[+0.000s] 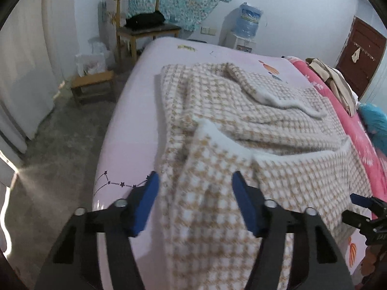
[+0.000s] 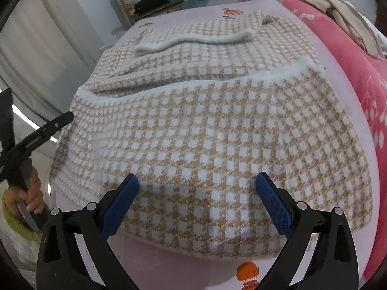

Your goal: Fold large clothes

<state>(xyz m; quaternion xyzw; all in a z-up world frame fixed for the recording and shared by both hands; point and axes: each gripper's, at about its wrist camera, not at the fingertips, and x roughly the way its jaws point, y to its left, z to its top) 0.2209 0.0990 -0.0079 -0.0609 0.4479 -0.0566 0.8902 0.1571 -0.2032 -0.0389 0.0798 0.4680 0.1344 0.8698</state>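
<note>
A beige-and-white checked knit sweater (image 1: 241, 101) (image 2: 205, 120) with fluffy white trim lies partly folded on a pink bed sheet (image 1: 130, 125) (image 2: 169, 261). My left gripper (image 1: 194, 174) hovers at its left side. A sleeve runs between its blue pads (image 1: 147, 200), which stand apart and do not squeeze it. My right gripper (image 2: 197, 176) stands wide open over the sweater's near hem, holding nothing. A white-edged sleeve (image 2: 193, 39) lies across the far part. The right gripper (image 1: 362, 207) shows at the right edge of the left wrist view. In the right wrist view, a hand (image 2: 32, 193) holds the left gripper (image 2: 36, 137).
A pink blanket (image 1: 338, 116) (image 2: 362, 84) with beige clothes (image 1: 336, 79) (image 2: 343, 12) on it lines the bed's right side. Beyond the bed stand a wooden chair (image 1: 145, 29), a low stool (image 1: 94, 84) and a water dispenser (image 1: 246, 26). Grey floor (image 1: 60, 157) lies to the left.
</note>
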